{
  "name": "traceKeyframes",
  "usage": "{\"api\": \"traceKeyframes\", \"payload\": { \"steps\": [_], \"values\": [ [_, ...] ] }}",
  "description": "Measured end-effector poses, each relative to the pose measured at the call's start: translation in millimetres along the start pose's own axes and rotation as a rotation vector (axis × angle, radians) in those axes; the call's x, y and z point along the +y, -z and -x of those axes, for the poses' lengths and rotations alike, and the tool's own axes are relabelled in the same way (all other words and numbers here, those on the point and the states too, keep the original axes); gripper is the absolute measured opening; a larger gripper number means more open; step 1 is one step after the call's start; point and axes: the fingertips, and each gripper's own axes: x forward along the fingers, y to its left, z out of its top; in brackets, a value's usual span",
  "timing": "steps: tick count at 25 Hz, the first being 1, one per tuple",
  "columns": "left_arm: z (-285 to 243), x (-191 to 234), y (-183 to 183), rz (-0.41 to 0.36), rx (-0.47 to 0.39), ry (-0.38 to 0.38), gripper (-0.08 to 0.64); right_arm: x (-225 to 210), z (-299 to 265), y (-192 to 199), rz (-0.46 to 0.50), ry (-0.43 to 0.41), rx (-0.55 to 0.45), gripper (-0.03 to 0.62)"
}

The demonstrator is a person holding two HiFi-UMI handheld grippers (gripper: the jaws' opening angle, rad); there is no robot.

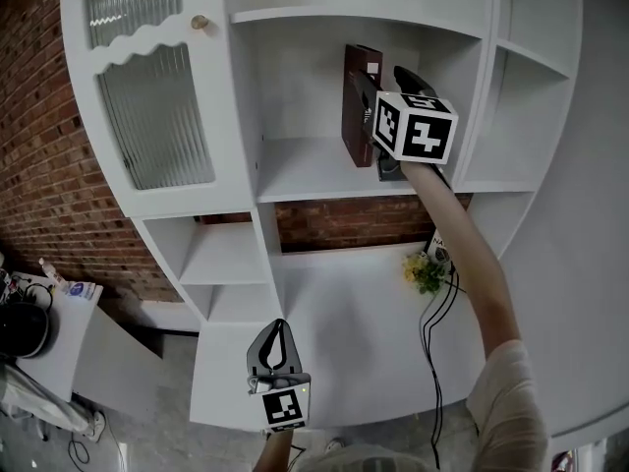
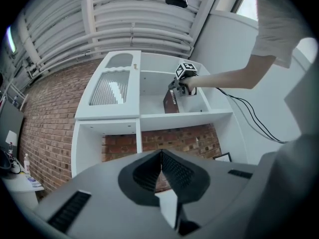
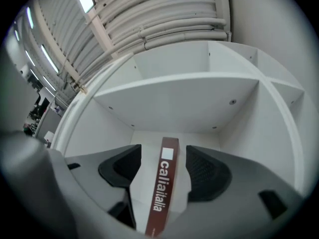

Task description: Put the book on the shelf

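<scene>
Right gripper (image 1: 386, 85) reaches into the shelf's (image 1: 295, 170) upper middle compartment, jaws spread wide. Book (image 3: 162, 193) stands upright on that compartment's board, between the jaws. I see a gap on each side of its spine, no pad pressing. Left gripper (image 1: 279, 324) hangs low in front of the shelf, jaws together, nothing between them.

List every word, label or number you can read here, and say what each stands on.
"caliaitalia": white letters down the spine of the dark red book, below a plain white square.
White print on that book in the left gripper view: too small to read.
Marker cubes: black-and-white patterns only, no words.
Bottle at the head view's left edge: label too blurred to read.
</scene>
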Motion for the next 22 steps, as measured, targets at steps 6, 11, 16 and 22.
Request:
{"api": "traceKeyframes", "payload": {
  "steps": [6,11,16,22],
  "values": [
    [-7,-18,-33,-0.005,-0.084,0.032,0.014,33,82,-21,0.013,-0.107,-0.135,0.268],
    [-7,-31,-65,-0.002,-0.154,0.051,0.014,65,171,8,0.528,-0.096,-0.221,0.024],
    [2,-34,-74,-0.010,-0.160,0.043,0.014,69,258,67,0.272,-0.060,-0.162,0.015],
    [16,-47,-70,0.007,-0.147,0.031,0.014,88,332,187,0.209,-0.118,0.069,0.015]
  ]
}}
